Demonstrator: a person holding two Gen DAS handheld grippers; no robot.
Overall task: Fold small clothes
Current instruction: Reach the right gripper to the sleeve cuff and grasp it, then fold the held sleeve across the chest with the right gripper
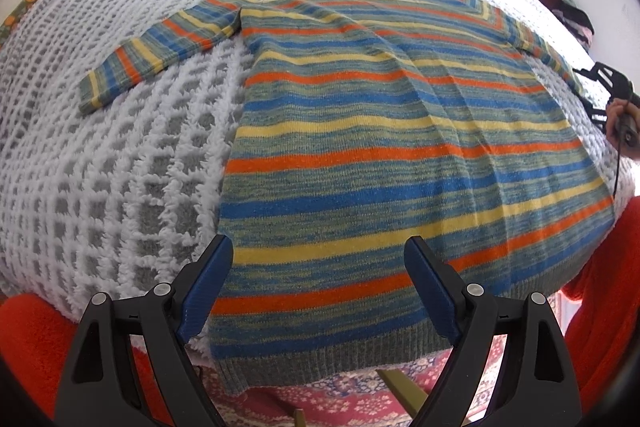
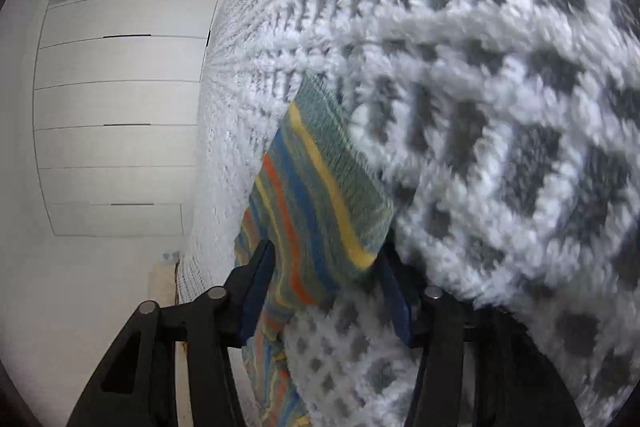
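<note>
On the bed, the left tongs (image 1: 320,287) hang just over the near hem of a striped sweater (image 1: 380,131), their blue-padded fingers (image 1: 210,287) spread wide with nothing between them but the knit lying flat below. The hem's grey ribbed band runs across beneath the two pads, the left pad sitting about at the sweater's side edge.

The right tongs (image 2: 326,291) are over at the far sleeve (image 2: 320,187). Their jaws stand half closed around the sleeve's cuff end, which passes between the pads together with a fold of the white bedspread (image 2: 500,107) — the picture is blurred, and I cannot tell whether the pads actually press on the knit. From the left camera those tongs show small at the right edge (image 1: 608,95), held in a hand (image 1: 618,111) beside the sleeve end.

The sweater lies spread out face up — blue, yellow, orange and grey-green stripes, neck away from the left tongs, the other sleeve (image 1: 160,47) angled out on the tufted white and grey bedspread. A red patterned rug (image 1: 360,399) shows below the bed edge, and a white chest of drawers (image 2: 116,107) stands beyond. No writing or label can be read anywhere.
</note>
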